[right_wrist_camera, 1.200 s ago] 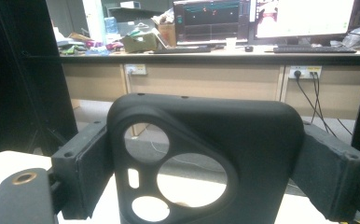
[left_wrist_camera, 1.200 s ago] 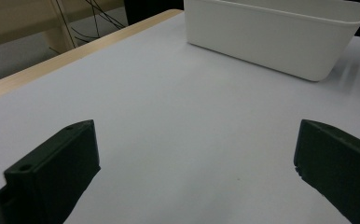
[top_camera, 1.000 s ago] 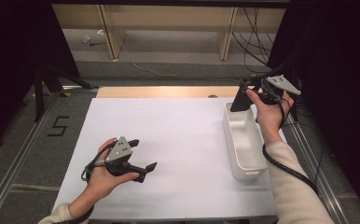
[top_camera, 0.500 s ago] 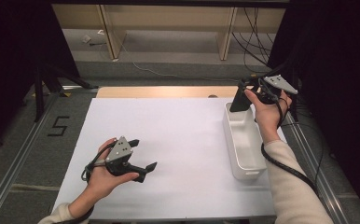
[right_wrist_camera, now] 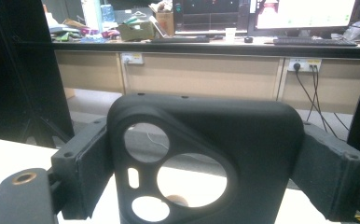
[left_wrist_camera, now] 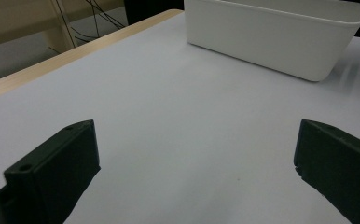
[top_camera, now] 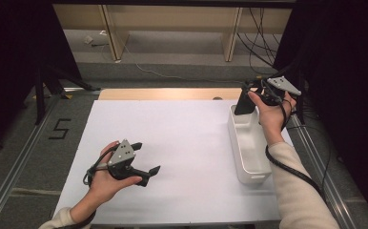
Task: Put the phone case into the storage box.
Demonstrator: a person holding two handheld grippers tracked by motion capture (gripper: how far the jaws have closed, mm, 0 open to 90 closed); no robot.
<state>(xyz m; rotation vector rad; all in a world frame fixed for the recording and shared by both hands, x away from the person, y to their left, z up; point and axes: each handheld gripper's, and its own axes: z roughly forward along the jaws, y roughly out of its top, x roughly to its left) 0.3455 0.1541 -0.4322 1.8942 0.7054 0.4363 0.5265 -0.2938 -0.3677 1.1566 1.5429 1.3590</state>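
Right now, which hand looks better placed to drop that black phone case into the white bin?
The right. Its gripper is already shut on the black phone case, held above the far end of the white bin. The left gripper rests open, holding nothing, on the white mat well away from the bin.

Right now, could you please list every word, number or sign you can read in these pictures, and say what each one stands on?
"5": black mark on the grey floor left of the table.
Monitor screens behind the phone case in the right gripper view: text too blurred to read.
White bin, both grippers: no lettering visible.
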